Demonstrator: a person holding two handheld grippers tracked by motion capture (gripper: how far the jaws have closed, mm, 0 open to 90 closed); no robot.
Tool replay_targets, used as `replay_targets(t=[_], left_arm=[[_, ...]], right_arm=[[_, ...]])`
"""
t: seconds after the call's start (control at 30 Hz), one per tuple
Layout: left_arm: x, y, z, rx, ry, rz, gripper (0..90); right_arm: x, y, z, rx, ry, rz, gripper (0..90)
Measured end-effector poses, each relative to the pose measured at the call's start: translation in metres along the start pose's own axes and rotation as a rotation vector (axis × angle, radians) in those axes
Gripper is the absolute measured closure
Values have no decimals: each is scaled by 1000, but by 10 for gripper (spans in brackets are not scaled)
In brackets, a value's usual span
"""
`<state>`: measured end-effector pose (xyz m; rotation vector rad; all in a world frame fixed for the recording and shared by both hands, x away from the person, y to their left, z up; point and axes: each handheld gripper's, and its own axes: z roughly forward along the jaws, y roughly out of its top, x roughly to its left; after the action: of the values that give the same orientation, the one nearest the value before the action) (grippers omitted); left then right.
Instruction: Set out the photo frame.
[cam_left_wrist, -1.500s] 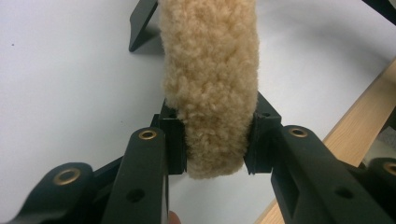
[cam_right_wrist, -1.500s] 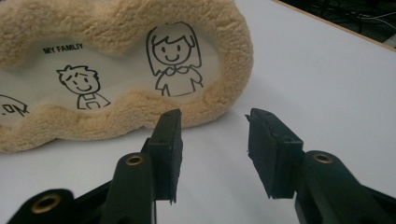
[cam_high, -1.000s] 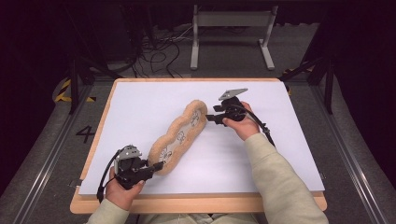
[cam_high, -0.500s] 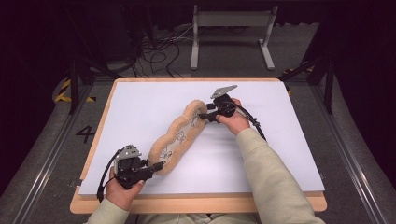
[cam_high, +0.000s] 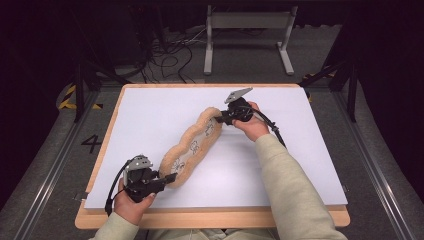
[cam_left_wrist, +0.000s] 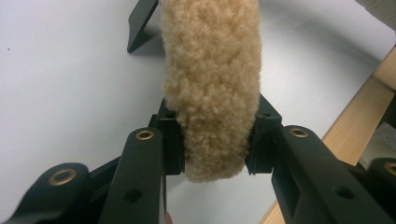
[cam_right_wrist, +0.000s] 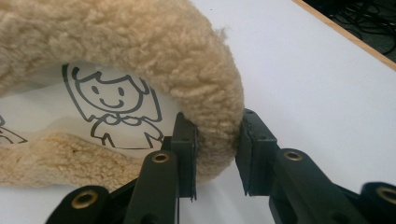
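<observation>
A long tan fleece piece (cam_high: 192, 145) with a white lining and cartoon figures (cam_right_wrist: 116, 107) lies slantwise on the white sheet (cam_high: 150, 115). At its near end my left gripper (cam_high: 170, 179) is shut on it, and the pads squeeze the fleece (cam_left_wrist: 210, 93) from both sides in the left gripper view (cam_left_wrist: 212, 149). My right gripper (cam_high: 220, 119) is at the far end. Its jaws have just been closing, with the curled fleece rim (cam_right_wrist: 219, 93) between them, and both pads (cam_right_wrist: 217, 154) now press on it.
The sheet lies on a wooden board whose front edge (cam_high: 210, 219) is near the person. Behind the board stand a metal frame (cam_high: 247, 20) and loose cables (cam_high: 170, 55) on the floor. A "4" (cam_high: 92, 143) is marked on the floor at the left.
My right hand has slid left to the far end of the fleece piece, and its jaws have narrowed onto the rim. The left hand and its grip are unchanged.
</observation>
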<state>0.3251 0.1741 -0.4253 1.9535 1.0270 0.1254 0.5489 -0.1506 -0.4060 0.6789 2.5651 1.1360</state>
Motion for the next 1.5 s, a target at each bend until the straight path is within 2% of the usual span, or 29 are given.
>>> replay_targets(t=[0.07,0.2,0.23,0.4,0.43,0.47,0.67,0.8,0.87,1.0,1.17,1.2,1.23,1.5], left_arm=[[1,1,0,0,-5,-9,667],[-1,4,-2,-21,-18,13,671],[-3,5,-2,-27,-30,11,672],[-5,15,-2,-60,-27,33,671],[-5,17,-2,-65,-30,34,671],[-5,20,-2,-69,-31,40,671],[0,36,0,-111,-10,58,667],[6,44,4,-124,1,40,664],[10,48,6,-134,13,48,663],[16,54,9,-146,26,31,662],[20,59,12,-150,20,34,658],[21,61,14,-152,24,50,656],[20,62,15,-146,11,45,655],[24,71,31,-139,-14,119,638]], right_arm=[[1,0,-3,3,-7,7,714],[2,-4,-19,2,-17,34,715],[3,-7,-25,-10,-16,44,714],[6,-19,-61,-37,-54,58,708],[6,-19,-61,-37,-54,58,708],[7,-22,-69,-54,-67,61,708],[15,-36,-99,-90,-118,96,697],[19,-47,-114,-129,-131,119,690],[22,-51,-119,-145,-139,124,685],[29,-57,-128,-154,-156,126,674],[39,-63,-133,-140,-190,118,659],[41,-64,-134,-135,-204,112,658],[43,-65,-135,-135,-212,111,658],[52,-85,-148,-141,-253,151,662]])
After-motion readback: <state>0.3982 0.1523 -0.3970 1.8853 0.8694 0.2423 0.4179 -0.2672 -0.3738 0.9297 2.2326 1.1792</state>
